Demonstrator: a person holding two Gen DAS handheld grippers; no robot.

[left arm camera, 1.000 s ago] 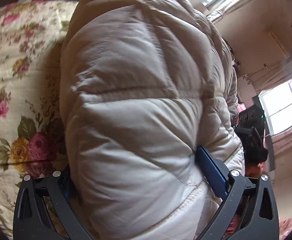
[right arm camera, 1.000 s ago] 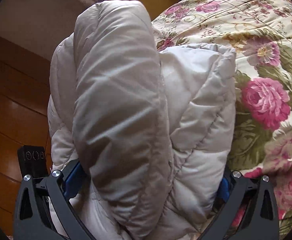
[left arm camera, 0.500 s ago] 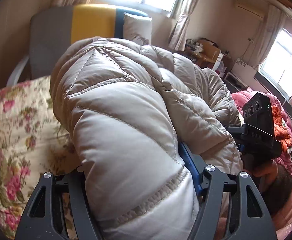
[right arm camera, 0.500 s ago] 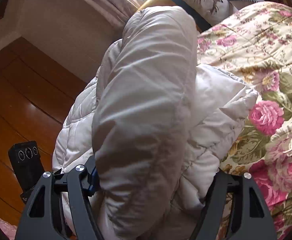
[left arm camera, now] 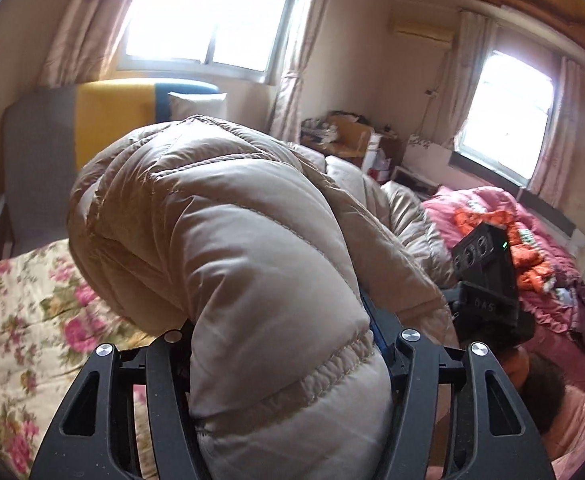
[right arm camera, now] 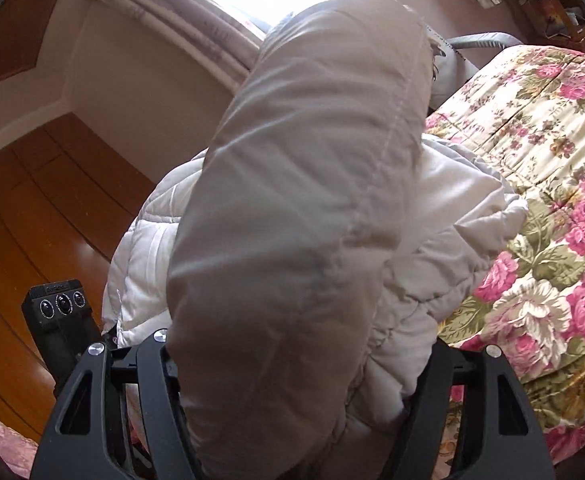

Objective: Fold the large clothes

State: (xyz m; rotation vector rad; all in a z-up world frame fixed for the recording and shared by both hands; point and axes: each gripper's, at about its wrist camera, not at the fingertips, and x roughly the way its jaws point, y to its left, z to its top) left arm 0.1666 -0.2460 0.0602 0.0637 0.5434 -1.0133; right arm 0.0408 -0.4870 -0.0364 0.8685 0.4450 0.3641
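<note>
A beige quilted puffer jacket is held up off the bed by both tools, and it fills the centre of each wrist view. In the left wrist view the left hand-held gripper is seen closed on a thick stitched edge of the jacket at the lower centre of the frame, the padding bulging out between its jaws; the right hand-held gripper is likewise clamped on a fat fold of the jacket at the bottom of its own frame (how much of the jaw gap is taken up by fabric cannot be told exactly, since the fingertips are buried). The floral bedspread is seen at the right of the right wrist view and at the lower left of the left wrist view, below the hanging garment. A pile of pink bedding lies at the right of the left wrist view. The step in hand is judged to be the carrying over of a lifted portion, so that one part can be laid upon another. For the next move, both held edges would need to be brought down together and level onto the bedspread, and the puffed filling pressed flat before either grip is let go, as such padding is likely to spring back open.
</note>
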